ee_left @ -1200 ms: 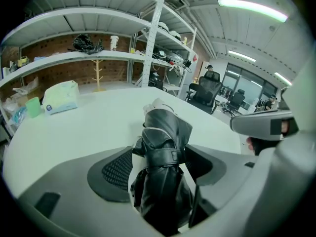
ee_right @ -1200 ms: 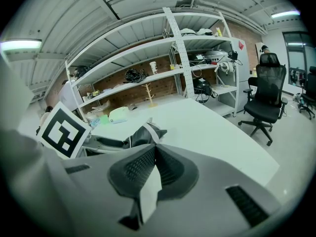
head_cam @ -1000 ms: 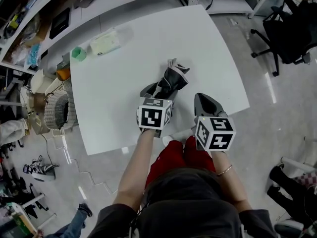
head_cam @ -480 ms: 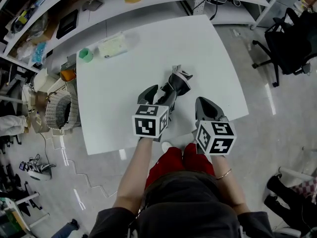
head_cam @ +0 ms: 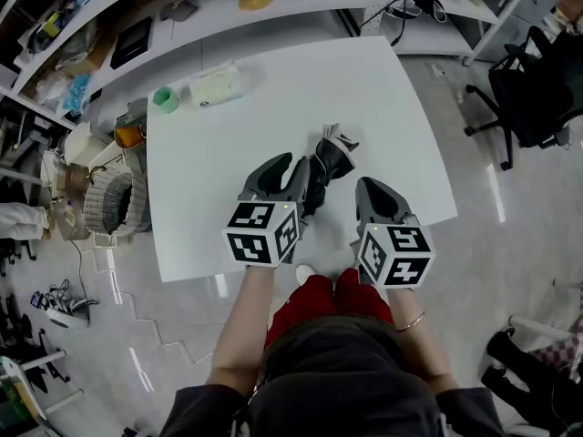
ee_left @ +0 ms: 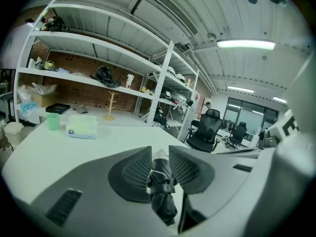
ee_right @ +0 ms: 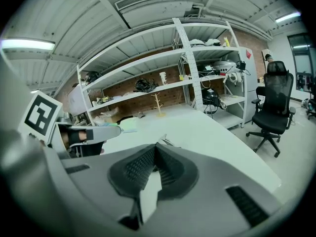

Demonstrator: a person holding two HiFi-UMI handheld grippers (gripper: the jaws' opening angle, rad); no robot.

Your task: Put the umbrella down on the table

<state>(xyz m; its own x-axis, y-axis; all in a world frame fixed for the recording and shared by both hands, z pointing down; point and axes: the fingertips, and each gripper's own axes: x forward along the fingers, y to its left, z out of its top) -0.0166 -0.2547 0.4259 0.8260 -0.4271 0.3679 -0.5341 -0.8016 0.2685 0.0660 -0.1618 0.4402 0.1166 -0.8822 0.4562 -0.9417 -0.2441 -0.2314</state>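
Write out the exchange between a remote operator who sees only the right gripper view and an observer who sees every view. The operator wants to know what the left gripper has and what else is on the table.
Operator: Is anything in the left gripper?
Observer: Yes. The left gripper view shows a folded black umbrella between the jaws of the left gripper, which have just been closing. Both pads press on it.
Operator: What else is on the table?
Observer: The head view shows a green cup standing beside a pale tissue pack near the far left corner of the table, well apart from the umbrella.
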